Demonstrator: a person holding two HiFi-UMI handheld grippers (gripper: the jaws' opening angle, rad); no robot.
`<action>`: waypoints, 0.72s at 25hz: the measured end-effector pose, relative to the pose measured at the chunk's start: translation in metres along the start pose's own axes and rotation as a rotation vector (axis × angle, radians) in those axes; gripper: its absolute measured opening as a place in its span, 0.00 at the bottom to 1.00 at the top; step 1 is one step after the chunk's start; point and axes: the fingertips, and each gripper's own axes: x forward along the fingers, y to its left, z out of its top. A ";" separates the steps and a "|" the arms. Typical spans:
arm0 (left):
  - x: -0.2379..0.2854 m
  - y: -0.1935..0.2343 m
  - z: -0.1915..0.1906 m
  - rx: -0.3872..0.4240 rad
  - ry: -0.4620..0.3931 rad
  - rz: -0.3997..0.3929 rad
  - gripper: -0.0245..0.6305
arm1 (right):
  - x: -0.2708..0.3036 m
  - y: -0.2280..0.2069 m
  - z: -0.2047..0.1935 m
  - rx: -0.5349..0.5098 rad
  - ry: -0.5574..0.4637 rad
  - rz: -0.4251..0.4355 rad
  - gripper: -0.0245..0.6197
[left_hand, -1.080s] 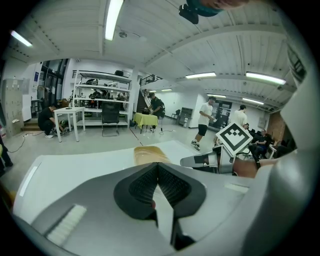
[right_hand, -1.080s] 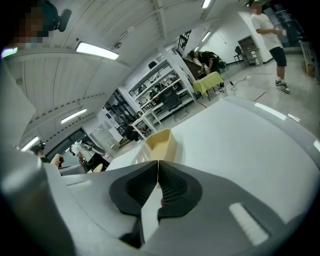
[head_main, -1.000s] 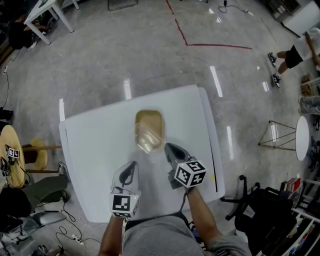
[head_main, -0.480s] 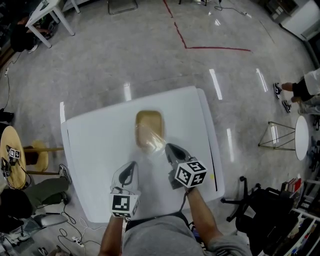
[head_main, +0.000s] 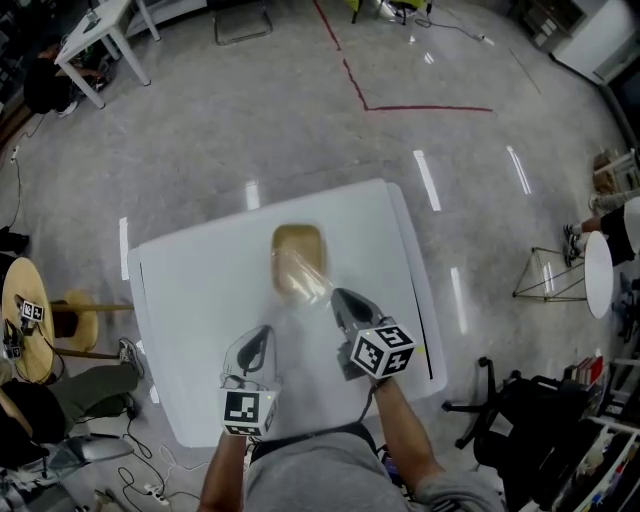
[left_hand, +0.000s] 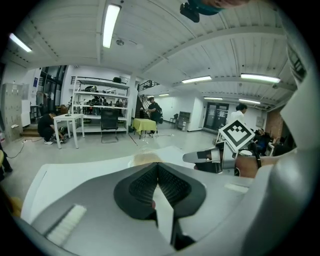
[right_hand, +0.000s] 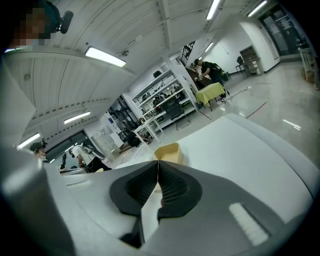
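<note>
Two tools, left gripper (head_main: 255, 347) and right gripper (head_main: 345, 306), both clenched on nothing above white table (head_main: 190, 300). Tan tray (head_main: 297, 243) lies mid-table, just ahead of them. Head view shows clear plastic (head_main: 300, 282) at its near end; left gripper view shows only its top edge. Since 1 s ago: tray and grippers unmoved.

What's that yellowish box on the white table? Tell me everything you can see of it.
The tray is a shallow, pale tan container, rectangular with rounded corners, open on top, with low raised walls. It looks like thin plastic or moulded pulp. It lies flat near the middle of the table. A clear plastic piece overlaps its near end. What is inside cannot be made out. The left gripper and right gripper stop short of it, not touching.
</note>
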 end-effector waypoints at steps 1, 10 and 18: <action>-0.002 0.000 0.002 0.004 -0.006 -0.002 0.05 | -0.003 0.002 0.002 -0.005 -0.009 -0.002 0.05; -0.030 -0.018 0.019 0.036 -0.070 -0.047 0.05 | -0.048 0.023 0.024 -0.077 -0.113 -0.040 0.05; -0.055 -0.032 0.029 0.066 -0.119 -0.091 0.05 | -0.100 0.043 0.041 -0.171 -0.224 -0.123 0.05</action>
